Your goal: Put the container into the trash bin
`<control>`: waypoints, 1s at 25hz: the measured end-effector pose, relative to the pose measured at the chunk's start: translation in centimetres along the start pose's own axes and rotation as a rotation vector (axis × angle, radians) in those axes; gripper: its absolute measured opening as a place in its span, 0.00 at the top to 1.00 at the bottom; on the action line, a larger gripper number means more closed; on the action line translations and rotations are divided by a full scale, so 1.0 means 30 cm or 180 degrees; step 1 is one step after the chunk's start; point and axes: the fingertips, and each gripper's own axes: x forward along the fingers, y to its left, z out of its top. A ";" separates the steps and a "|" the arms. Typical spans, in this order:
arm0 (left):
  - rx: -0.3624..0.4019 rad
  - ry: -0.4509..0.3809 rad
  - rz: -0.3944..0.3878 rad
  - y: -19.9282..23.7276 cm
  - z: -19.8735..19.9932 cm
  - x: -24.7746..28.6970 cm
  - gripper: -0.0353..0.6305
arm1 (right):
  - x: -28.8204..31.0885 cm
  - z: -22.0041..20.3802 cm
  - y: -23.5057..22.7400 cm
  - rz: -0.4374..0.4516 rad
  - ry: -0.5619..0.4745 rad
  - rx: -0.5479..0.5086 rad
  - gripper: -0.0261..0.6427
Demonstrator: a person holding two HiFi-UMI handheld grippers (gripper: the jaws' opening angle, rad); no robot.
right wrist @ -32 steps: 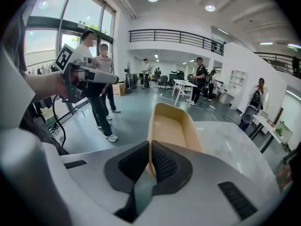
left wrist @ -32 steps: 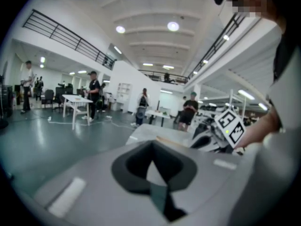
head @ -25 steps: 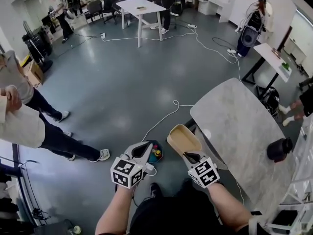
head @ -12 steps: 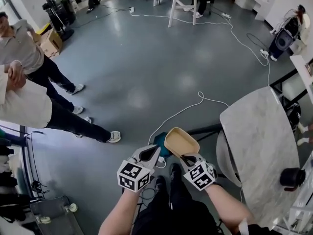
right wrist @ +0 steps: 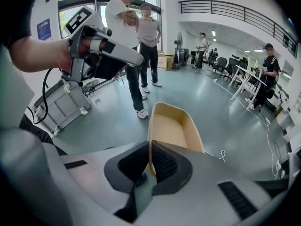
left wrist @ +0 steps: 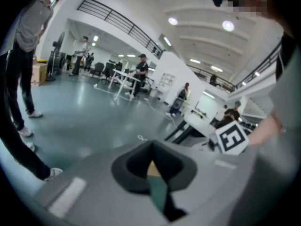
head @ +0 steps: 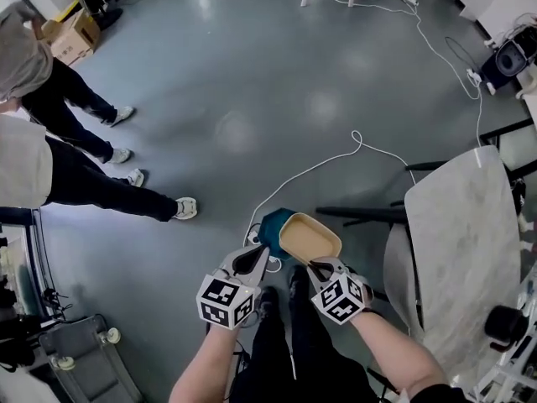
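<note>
In the head view the tan, shallow container (head: 309,238) hangs over the floor, partly above the teal trash bin (head: 271,223) that stands just beyond my feet. My right gripper (head: 313,266) is shut on the container's near rim. The right gripper view shows its ribbed pads (right wrist: 162,161) pinching that rim, with the container (right wrist: 171,126) stretching away from the jaws. My left gripper (head: 252,261) is to the left of the container, shut with nothing in it. In the left gripper view the left gripper (left wrist: 151,147) has its jaws together, and a strip of tan and teal shows behind them.
A marble-topped table (head: 466,242) stands at the right with a black object (head: 503,323) on its near end. A white cable (head: 336,162) snakes across the grey floor. Two people (head: 50,170) stand at the left, and a wheeled cart (head: 80,359) is at the lower left.
Both grippers have sunk toward the floor, the right one carrying the container. The container now overlaps the teal bin, which has come nearer in the head view.
</note>
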 end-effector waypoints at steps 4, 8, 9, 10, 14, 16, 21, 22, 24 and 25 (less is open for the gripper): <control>-0.0047 0.0096 0.0036 0.041 -0.090 0.058 0.94 | 0.149 -0.090 0.015 0.0126 0.0160 -0.0069 0.94; -0.0060 0.0183 0.0128 0.122 -0.170 0.115 0.94 | 0.324 -0.140 0.023 0.0195 0.0231 -0.0245 0.94; -0.0076 0.0194 0.0150 0.142 -0.189 0.129 0.94 | 0.365 -0.147 0.021 0.0203 0.0241 -0.0295 0.94; -0.0104 0.0202 0.0166 0.159 -0.208 0.142 0.94 | 0.405 -0.158 0.016 0.0210 0.0262 -0.0337 0.94; -0.0240 0.0232 0.0185 0.214 -0.289 0.192 0.94 | 0.569 -0.228 -0.021 0.0222 0.0435 -0.0451 0.94; -0.0225 0.0289 0.0192 0.237 -0.328 0.222 0.94 | 0.641 -0.258 -0.043 0.0208 0.0491 -0.0482 0.94; -0.0143 0.0396 0.0131 0.284 -0.376 0.298 0.94 | 0.769 -0.293 -0.085 0.0173 0.0556 -0.0492 0.94; -0.0116 0.0402 0.0106 0.286 -0.382 0.309 0.94 | 0.789 -0.301 -0.084 0.0172 0.0567 -0.0502 0.94; -0.0050 0.0395 0.0071 0.296 -0.393 0.326 0.94 | 0.832 -0.313 -0.080 0.0173 0.0582 -0.0547 0.94; -0.0033 0.0385 0.0065 0.304 -0.401 0.333 0.94 | 0.854 -0.320 -0.075 0.0177 0.0595 -0.0574 0.94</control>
